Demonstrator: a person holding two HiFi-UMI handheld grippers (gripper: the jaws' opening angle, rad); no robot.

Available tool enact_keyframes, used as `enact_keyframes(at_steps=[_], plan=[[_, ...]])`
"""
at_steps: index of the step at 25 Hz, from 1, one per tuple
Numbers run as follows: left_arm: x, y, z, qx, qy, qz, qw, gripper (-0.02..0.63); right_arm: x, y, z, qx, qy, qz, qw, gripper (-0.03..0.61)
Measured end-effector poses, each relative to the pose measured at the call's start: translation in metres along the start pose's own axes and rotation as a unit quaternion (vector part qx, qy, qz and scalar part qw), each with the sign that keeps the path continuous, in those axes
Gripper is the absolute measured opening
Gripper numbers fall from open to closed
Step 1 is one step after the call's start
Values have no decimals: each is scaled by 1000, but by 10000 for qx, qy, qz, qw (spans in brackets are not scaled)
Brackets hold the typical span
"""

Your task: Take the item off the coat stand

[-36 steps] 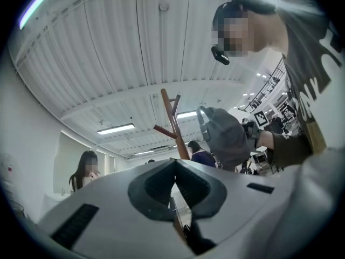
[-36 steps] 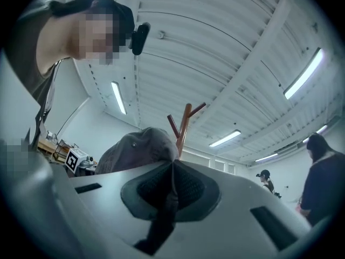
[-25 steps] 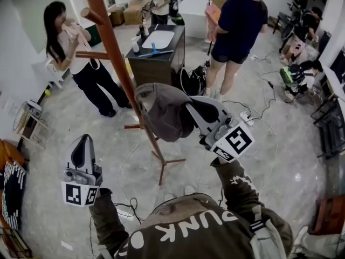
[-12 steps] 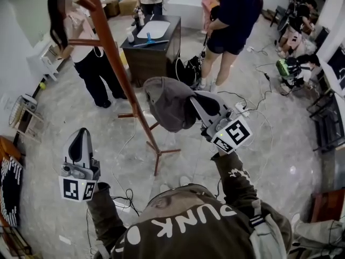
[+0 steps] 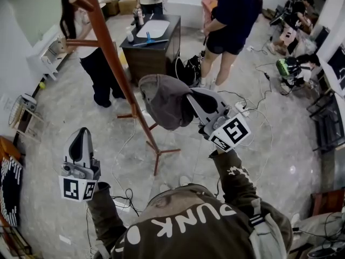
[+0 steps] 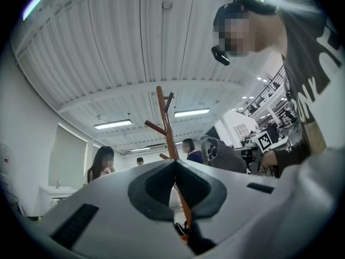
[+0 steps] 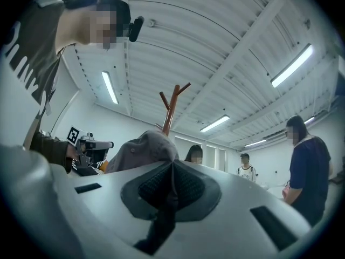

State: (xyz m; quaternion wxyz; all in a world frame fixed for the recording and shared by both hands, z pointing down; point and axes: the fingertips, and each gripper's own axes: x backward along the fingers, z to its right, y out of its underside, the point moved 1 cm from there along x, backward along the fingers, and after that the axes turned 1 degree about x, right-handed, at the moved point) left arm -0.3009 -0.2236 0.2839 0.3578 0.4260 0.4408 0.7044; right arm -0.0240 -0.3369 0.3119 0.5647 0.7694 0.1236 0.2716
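Cap (image 5: 161,108) pinched in right claw (image 5: 190,100), beside coat stand (image 5: 110,58).

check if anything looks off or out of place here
Nothing looks spilled or broken. The one untidy thing: loose cables trail over the floor right of the coat stand. The grey cap hangs bunched from the shut right claw, beside the stand's pole, which fits the task.

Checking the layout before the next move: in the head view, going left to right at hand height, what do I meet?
left tool → coat stand → grey cap → right tool, shut on the grey cap.
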Motion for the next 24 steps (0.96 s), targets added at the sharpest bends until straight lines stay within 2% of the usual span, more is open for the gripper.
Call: enact_keyframes(at_steps=[24], plan=[[-2,2,-2,-35,-30,40,10000,5,-6,-3,2,48,-20,90,9999,15]])
